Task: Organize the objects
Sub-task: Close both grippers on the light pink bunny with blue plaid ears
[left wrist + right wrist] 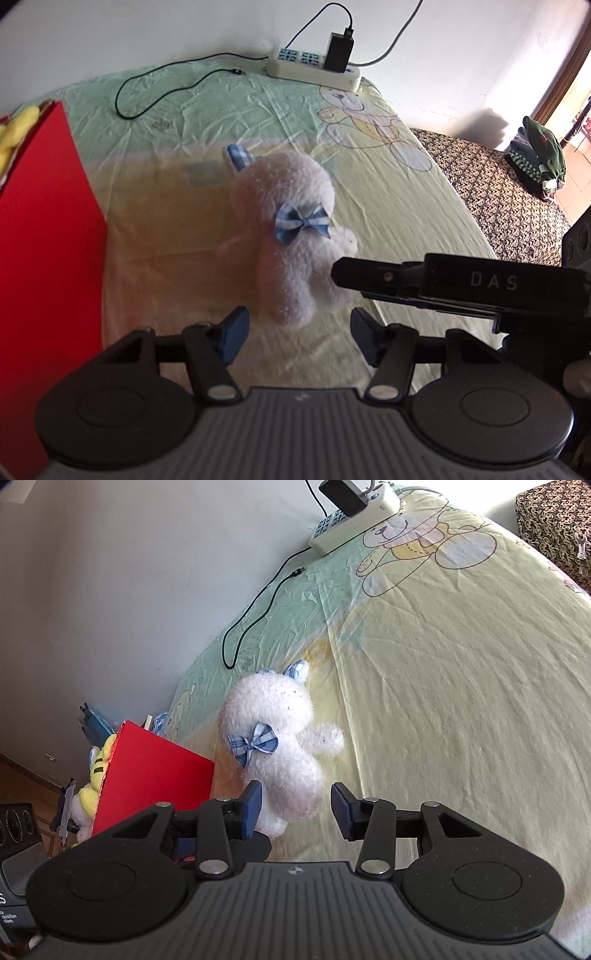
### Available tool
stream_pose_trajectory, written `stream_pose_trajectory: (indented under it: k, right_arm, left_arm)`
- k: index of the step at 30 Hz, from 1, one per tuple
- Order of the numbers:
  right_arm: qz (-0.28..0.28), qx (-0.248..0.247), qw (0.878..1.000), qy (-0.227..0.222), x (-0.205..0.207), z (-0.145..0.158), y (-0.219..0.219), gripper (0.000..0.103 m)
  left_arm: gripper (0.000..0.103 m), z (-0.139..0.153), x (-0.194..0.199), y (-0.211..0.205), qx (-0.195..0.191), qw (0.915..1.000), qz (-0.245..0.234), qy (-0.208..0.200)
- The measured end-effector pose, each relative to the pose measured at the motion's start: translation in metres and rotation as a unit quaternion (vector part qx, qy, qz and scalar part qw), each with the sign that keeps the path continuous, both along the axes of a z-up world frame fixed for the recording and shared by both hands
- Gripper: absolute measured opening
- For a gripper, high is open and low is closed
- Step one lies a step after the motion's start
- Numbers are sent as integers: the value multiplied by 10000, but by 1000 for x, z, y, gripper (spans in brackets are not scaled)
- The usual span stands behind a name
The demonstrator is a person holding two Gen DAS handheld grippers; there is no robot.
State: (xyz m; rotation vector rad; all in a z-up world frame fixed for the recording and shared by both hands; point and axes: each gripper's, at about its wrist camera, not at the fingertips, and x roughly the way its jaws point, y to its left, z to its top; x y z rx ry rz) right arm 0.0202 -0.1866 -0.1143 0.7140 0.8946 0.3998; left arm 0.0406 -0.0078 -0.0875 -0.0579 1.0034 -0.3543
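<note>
**Both grippers closing in on the white plush bear**

Nearest the lens in each wrist view is that gripper's own black housing, its blue-padded fingers reaching out over the bed. The left gripper [299, 334] has its fingers apart with nothing between them; the feet of the white plush bear [286, 236] lie just beyond the tips, not yet between the pads. The right gripper [295, 808] also stands part open and empty — the bear's [275, 746] lower body sits in line with the gap, close to the left pad, though I cannot tell whether it touches.

The bear lies on the yellow-green bedsheet [388, 206], a blue checked bow at its neck, just beside a red box [40, 236] at the bed's edge. The step in hand looks like the reach to pick the bear up, probably for that box. Next, one gripper must slide forward until the soft body sits between the pads, then close firmly — plush compresses, so a shallow pinch could slip.

The left view shows the right gripper coming in from the side near the bear's arm, and a power strip [314, 66] by the wall. Only the right view reveals the yellow plush toy [94, 775] already in the box.
</note>
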Motion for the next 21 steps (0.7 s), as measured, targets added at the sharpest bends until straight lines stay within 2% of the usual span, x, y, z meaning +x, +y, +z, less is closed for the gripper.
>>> stream_pose_trajectory:
  k: [4, 6, 10, 21]
  right_arm:
    - [181, 55, 9998, 68, 9, -8, 7, 44]
    - [227, 95, 9996, 114, 11, -13, 8, 35]
    - [313, 192, 9993, 102, 12, -14, 7, 30]
    - [374, 244, 9989, 170, -8, 1, 2, 28]
  left_arm:
    - [54, -9, 9, -1, -21, 9999, -27, 143]
    - [54, -12, 12, -1, -9, 9998, -30, 194]
    - [54, -16, 15, -1, 4, 9997, -28, 263]
    - [56, -4, -2, -3, -45, 9995, -284, 144]
